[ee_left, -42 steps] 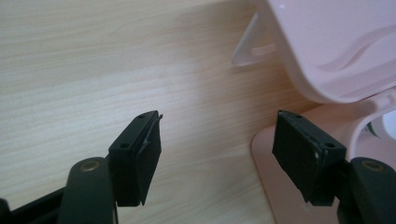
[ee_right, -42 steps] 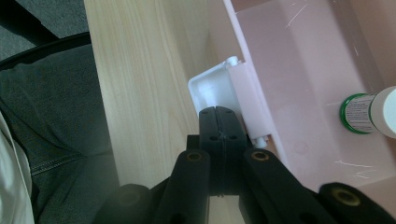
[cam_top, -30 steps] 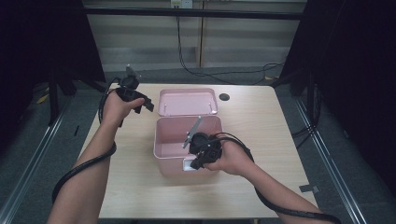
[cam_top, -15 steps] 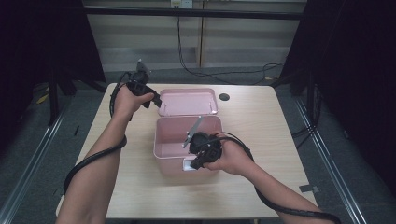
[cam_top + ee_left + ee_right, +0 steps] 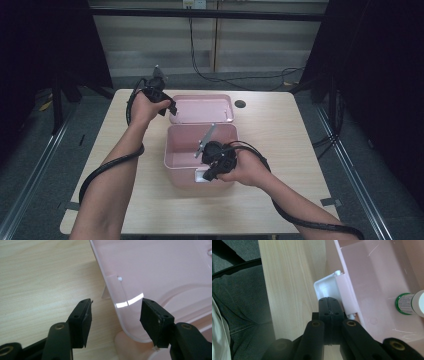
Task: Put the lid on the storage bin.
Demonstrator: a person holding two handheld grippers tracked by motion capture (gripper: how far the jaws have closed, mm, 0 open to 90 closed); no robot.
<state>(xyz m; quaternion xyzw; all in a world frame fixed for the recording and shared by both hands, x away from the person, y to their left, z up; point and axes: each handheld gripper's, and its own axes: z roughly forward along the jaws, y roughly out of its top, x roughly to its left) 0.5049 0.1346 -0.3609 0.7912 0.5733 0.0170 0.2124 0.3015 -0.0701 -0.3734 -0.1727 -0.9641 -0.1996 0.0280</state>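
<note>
The pink box [image 5: 200, 155] stands open on the desk [image 5: 280, 135], and its lid [image 5: 201, 108] lies flat just behind it, so nothing is closed yet. The left hand-held gripper [image 5: 167, 107] is at the lid's near-left corner; its jaws have just been closing and now stand about half open, with the lid's rounded edge [image 5: 130, 315] between them but neither pad pressing on it. I'd say the grasp on the lid is only beginning.

The right hand-held gripper [image 5: 329, 307] has its jaws fully together, its tips against the white latch [image 5: 327, 288] on the box's front wall, apparently steadying it. Just beyond those tips, inside the box, lies a green-and-white bottle [image 5: 409, 303]. Lifting the lid over and fastening the latch look to be what's left.
</note>
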